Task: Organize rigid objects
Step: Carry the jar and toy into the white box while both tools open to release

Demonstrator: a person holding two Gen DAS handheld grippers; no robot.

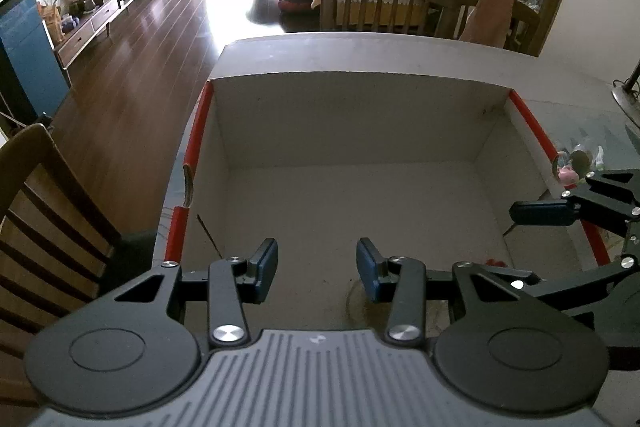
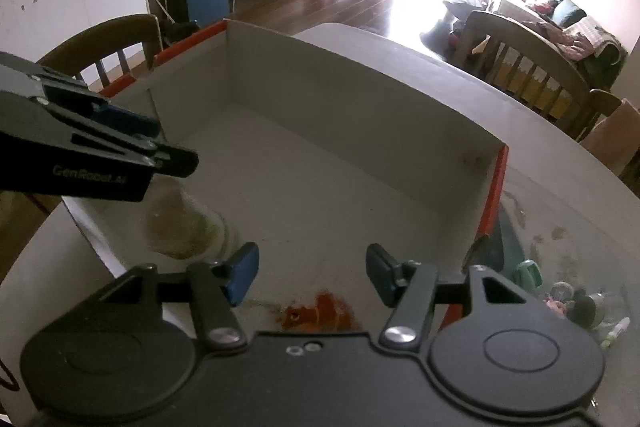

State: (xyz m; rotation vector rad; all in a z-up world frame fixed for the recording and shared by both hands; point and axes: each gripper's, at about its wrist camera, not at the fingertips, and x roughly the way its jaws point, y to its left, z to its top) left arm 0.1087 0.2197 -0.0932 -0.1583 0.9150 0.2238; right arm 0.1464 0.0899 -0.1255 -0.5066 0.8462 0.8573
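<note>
- Left wrist view: open white cardboard box with red-taped side edges [image 1: 352, 123] on the pale round table [image 1: 560, 83], nothing in it apart from stains and an orange-red smear [image 2: 320, 311] on the floor near the front.
- Small rigid objects, a cluster of pink, green and clear trinkets [image 2: 568, 301], out on the table just right of the box's right wall; also visible at [image 1: 576, 167]. Too small to identify individually.
- Left gripper [image 1: 317, 269] over the box's near edge, blue-padded fingers spread apart, nothing between them.
- Right gripper [image 2: 312, 275] likewise spread, holding nothing, over the front of the box; one fingertip showing in the left view above the right wall.
- Step, by judgement: between picks, both tools free over the container.
- Next move likely needs the right gripper swung right, past the red edge, lowered onto one trinket, then closed.
- Risk: pieces packed close together, easy to nudge a neighbour.
- Wooden chairs [image 1: 380, 3] around the table.
</note>
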